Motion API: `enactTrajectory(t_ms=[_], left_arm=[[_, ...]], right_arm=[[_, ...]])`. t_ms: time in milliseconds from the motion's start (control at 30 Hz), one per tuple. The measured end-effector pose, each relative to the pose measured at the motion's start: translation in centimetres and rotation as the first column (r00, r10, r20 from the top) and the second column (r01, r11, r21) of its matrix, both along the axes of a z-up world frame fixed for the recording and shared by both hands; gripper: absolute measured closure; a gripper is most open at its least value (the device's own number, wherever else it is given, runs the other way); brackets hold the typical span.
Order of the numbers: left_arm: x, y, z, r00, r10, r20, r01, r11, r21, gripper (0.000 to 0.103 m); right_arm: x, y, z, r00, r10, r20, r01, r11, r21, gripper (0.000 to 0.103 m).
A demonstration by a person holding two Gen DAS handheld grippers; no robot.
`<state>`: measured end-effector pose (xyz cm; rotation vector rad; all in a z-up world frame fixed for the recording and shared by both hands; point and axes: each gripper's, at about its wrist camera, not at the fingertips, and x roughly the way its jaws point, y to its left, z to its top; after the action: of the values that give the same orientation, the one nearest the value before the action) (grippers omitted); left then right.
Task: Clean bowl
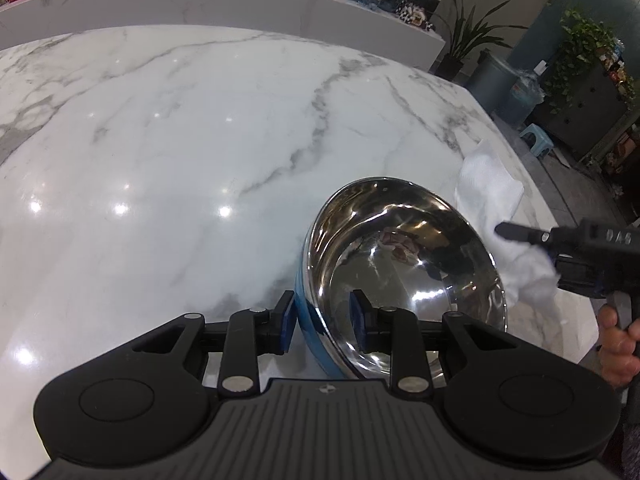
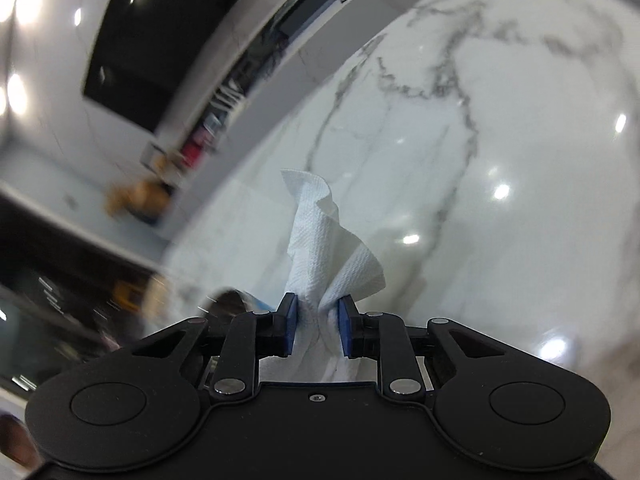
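A glossy white marble surface [image 1: 168,152] with grey veins spreads ahead of the fingers, dotted with reflected ceiling lights. Beyond it runs a white ledge [image 1: 240,0] carrying boxes and pictures. Far right of the fingers stand potted plants [image 1: 466,36], a grey bin [image 1: 490,80] and a small blue stool [image 1: 538,136] on a grey floor.

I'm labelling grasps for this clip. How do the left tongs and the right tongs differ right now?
The left tongs clamp the rim of the steel bowl, one pad outside on its blue wall and one inside; the right tongs pinch a crumpled white paper towel. The left tongs' load is rigid and tilted on the marble table; the right tongs' load is limp and off the table. Both are shut on something.
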<state>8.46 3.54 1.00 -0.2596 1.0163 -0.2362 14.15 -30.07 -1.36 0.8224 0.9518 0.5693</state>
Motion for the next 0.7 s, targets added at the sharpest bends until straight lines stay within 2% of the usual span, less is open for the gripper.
enactTrajectory(t_ms=[167, 333, 700], left_arm=[[0.0, -0.4, -0.1, 1.0, -0.011, 0.001, 0.011, 1.0, 0.02, 0.077], [0.0, -0.7, -0.2, 1.0, -0.023, 0.0, 0.023, 0.999, 0.038, 0.077], [0.1, -1.2, -0.5, 0.999, -0.037, -0.011, 0.037, 0.997, 0.067, 0.077]], right_arm=[[0.3, 0.2, -0.8, 0.998, 0.009, -0.055, -0.006, 0.998, 0.062, 0.083], [0.4, 0.7, -2.0, 0.993, 0.018, -0.12, -0.008, 0.997, 0.082, 0.083], [0.8, 3.2, -3.4, 0.982, 0.037, -0.187, -0.045, 0.998, -0.038, 0.083]])
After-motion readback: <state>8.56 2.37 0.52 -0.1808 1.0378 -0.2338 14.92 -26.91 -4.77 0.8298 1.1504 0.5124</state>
